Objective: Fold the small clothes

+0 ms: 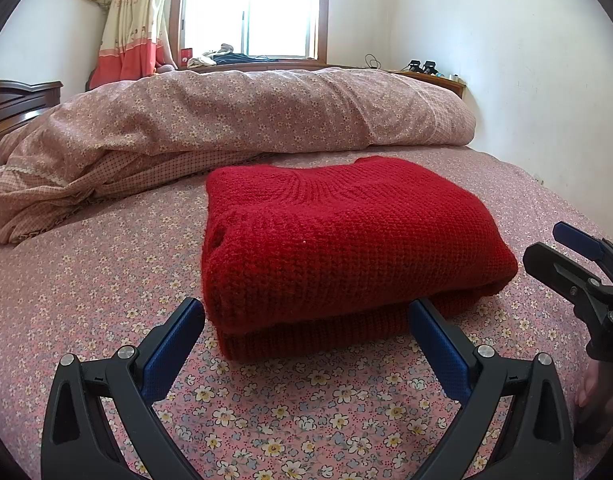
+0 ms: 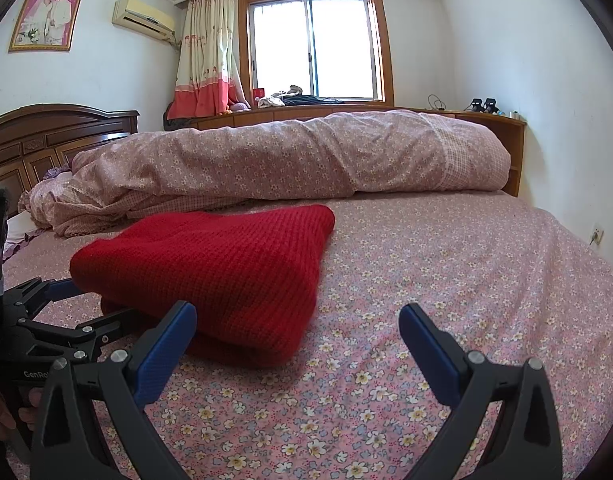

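A red knitted sweater (image 1: 346, 240) lies folded into a thick rectangle on the flowered bed sheet (image 1: 106, 280). My left gripper (image 1: 306, 320) is open and empty, its blue pads just in front of the sweater's near edge. The right gripper (image 1: 578, 264) shows at the right edge of the left wrist view. In the right wrist view the sweater (image 2: 218, 264) lies left of centre. My right gripper (image 2: 298, 320) is open and empty over the sheet (image 2: 446, 280), its left pad beside the sweater's near right corner. The left gripper (image 2: 62, 308) shows at the left, at the sweater's edge.
A rolled flowered quilt (image 1: 246, 120) lies across the bed behind the sweater. A wooden headboard (image 2: 46, 140) stands at the left. A wooden ledge (image 2: 498, 128) with small items runs under the window. A white wall (image 2: 546, 120) bounds the bed on the right.
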A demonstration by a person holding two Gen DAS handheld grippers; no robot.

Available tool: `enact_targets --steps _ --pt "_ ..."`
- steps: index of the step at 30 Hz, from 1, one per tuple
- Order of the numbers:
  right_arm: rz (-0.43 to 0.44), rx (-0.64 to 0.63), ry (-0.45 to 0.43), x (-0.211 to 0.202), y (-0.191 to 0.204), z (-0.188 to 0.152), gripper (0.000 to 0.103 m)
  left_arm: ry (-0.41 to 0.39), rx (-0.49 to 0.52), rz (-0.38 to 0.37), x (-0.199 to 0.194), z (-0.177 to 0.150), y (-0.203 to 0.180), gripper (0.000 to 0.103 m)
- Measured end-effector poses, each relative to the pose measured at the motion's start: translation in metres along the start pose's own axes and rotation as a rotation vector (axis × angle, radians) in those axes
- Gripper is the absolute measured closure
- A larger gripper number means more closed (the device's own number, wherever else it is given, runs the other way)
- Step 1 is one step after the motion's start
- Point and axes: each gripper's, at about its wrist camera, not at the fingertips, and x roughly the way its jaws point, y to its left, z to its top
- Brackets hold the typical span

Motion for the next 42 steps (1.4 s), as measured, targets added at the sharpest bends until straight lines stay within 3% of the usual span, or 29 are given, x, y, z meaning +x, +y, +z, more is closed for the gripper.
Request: enact_targets --steps 42 --pt "0.000 -0.005 0.010 0.0031 -0.0026 -0.0023 0.000 0.001 0.001 -0.001 0.0000 -0.0002 -0.0005 0.004"
